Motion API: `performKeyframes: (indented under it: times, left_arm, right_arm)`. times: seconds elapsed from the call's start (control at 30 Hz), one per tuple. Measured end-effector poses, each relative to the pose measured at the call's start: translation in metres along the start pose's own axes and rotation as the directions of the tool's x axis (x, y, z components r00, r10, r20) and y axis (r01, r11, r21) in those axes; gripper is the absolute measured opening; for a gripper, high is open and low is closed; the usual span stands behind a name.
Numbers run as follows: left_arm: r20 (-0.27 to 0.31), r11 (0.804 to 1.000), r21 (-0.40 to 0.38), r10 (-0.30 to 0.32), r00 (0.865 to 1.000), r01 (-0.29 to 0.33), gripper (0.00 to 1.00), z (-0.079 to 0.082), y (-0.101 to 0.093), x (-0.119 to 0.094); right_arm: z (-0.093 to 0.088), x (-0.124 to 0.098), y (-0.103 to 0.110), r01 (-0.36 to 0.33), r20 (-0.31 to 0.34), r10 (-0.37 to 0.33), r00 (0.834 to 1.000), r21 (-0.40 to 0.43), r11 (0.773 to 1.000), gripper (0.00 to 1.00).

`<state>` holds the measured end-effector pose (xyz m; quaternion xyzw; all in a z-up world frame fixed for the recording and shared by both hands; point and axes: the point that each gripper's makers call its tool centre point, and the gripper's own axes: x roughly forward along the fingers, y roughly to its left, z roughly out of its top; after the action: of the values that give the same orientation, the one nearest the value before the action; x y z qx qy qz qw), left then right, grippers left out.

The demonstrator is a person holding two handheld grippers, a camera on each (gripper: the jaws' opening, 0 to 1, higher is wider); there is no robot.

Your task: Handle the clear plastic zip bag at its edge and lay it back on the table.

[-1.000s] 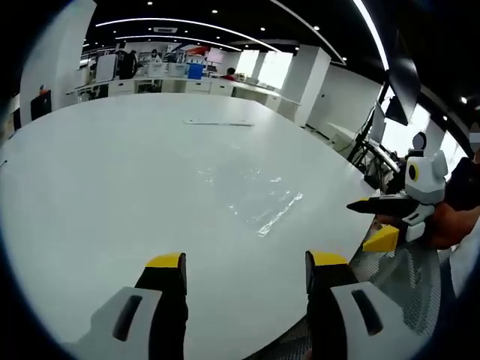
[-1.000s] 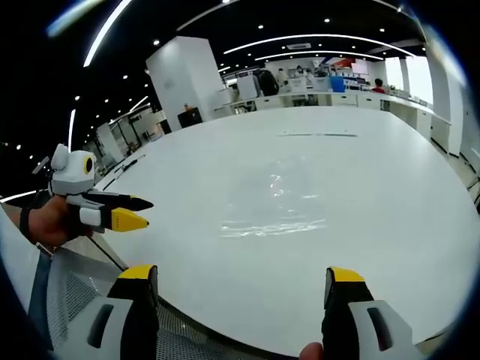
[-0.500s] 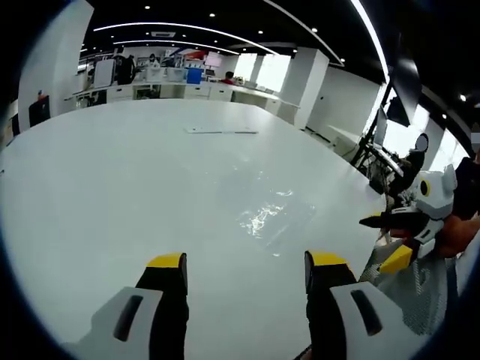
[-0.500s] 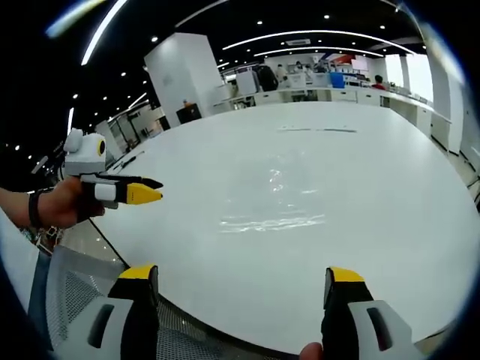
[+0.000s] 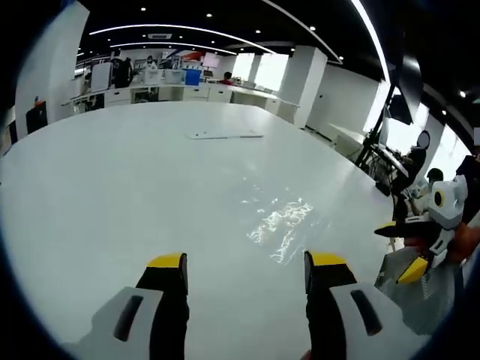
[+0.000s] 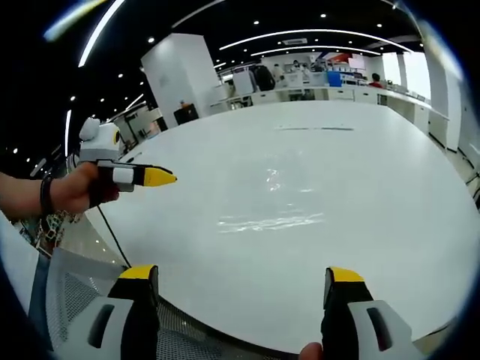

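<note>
Clear zip bag (image 5: 281,225) flat on the white surface (image 5: 112,172), both grippers clear of it.

In the right gripper view the bag (image 6: 274,202) lies ahead of the right gripper (image 6: 244,289), whose fingers (image 6: 139,274) stand spread and empty; its long axis I cannot tell, and no print reads on it. The left gripper (image 5: 244,262) hangs over the near edge, fingers (image 5: 166,262) parted, gripping nothing; from the right gripper view it (image 6: 161,177) looks nearly closed. A thin flat strip (image 5: 225,136) lies farther across the surface. Nothing lies between grippers and bag. Desks (image 5: 172,82) line the far wall.
</note>
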<state>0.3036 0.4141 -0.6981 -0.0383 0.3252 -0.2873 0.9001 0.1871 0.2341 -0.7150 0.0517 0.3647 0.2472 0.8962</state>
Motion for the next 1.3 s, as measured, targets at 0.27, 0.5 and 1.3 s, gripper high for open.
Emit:
performKeyframes:
  times: [0.27, 0.5, 1.3]
  left_arm:
    - [-0.021, 1.0, 0.028, -0.01, 1.0, 0.011, 0.65, 0.008, 0.012, 0.014]
    - [-0.021, 0.999, 0.041, 0.0, 1.0, 0.001, 0.65, 0.022, 0.033, 0.025]
    - [-0.032, 1.0, 0.019, -0.013, 0.999, 0.013, 0.63, 0.043, 0.045, 0.064]
  right_arm:
    - [0.0, 0.001, -0.002, 0.003, -0.001, -0.003, 1.0, 0.004, 1.0, 0.91]
    - [-0.002, 0.002, -0.003, 0.002, -0.004, -0.002, 1.0, 0.002, 1.0, 0.91]
    - [0.0, 0.002, -0.006, 0.017, 0.008, -0.017, 1.0, 0.002, 1.0, 0.91]
